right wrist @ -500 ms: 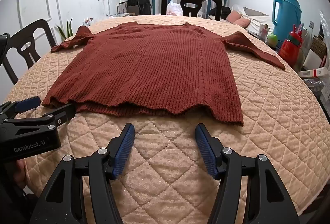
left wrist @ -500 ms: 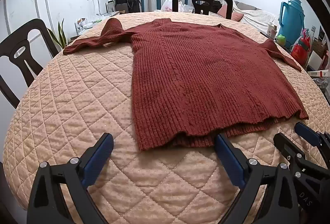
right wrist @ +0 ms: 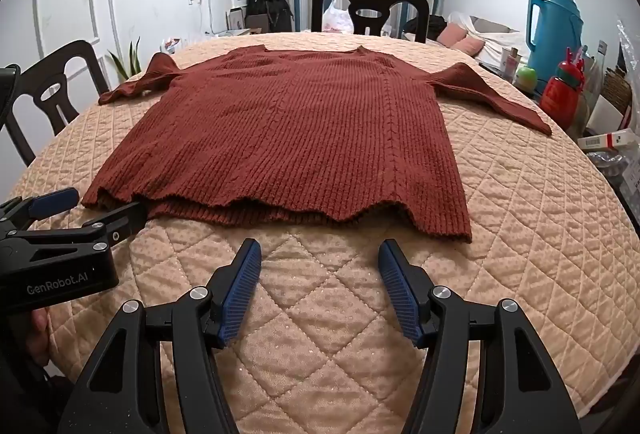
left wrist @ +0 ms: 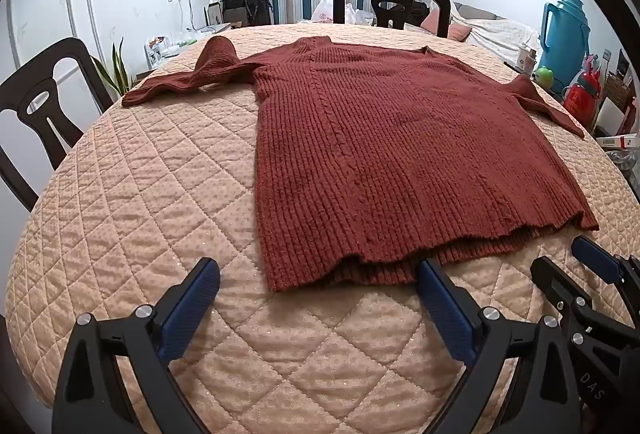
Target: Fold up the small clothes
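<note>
I'm at the approach: the sweater (right wrist: 296, 138) lies flat on the bench (right wrist: 520, 234), sleeves spread, while my left gripper (left wrist: 318, 288) and right gripper (right wrist: 320, 274) hover wide open, empty, near its hem, which I judge needs pinching next.

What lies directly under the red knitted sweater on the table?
The sweater lies flat on a peach quilted table cover, which shows all around it. Along the hem, the sweater's lower layer peeks out. The tabletop itself is covered, so unseen.
</note>
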`<state>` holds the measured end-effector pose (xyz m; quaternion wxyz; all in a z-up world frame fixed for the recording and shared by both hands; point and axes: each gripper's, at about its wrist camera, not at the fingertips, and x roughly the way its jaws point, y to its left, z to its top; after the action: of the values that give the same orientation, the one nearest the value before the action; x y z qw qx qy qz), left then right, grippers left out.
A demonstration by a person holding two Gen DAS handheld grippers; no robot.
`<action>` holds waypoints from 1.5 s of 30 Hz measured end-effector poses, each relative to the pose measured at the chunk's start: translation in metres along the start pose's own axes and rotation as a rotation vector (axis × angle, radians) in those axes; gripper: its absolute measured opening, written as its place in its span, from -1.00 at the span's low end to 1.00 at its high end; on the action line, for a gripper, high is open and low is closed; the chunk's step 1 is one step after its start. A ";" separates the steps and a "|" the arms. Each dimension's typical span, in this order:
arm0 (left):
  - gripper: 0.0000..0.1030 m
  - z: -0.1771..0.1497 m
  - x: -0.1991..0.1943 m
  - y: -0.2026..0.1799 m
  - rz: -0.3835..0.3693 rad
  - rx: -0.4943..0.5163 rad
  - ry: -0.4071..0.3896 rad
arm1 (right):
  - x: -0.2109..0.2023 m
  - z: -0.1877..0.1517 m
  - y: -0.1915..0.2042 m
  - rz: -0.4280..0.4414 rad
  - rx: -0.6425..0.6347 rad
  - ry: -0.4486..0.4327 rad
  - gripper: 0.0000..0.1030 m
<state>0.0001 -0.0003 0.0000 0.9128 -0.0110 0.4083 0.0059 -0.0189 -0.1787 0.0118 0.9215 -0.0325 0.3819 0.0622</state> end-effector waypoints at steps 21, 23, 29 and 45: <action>0.94 0.000 0.000 0.000 0.001 0.001 -0.002 | -0.002 0.000 0.001 0.001 0.000 -0.008 0.20; 0.94 0.000 0.000 0.000 0.001 0.001 -0.002 | -0.002 0.000 0.001 0.001 0.000 -0.008 0.20; 0.95 0.000 0.000 0.000 0.001 0.001 -0.003 | -0.002 -0.001 0.002 0.000 0.000 -0.010 0.20; 0.95 0.000 0.000 0.000 0.001 0.001 -0.004 | -0.002 -0.002 0.003 0.000 0.000 -0.014 0.20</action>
<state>0.0000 -0.0005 0.0000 0.9135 -0.0104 0.4066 0.0061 -0.0217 -0.1765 0.0120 0.9242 -0.0321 0.3755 0.0622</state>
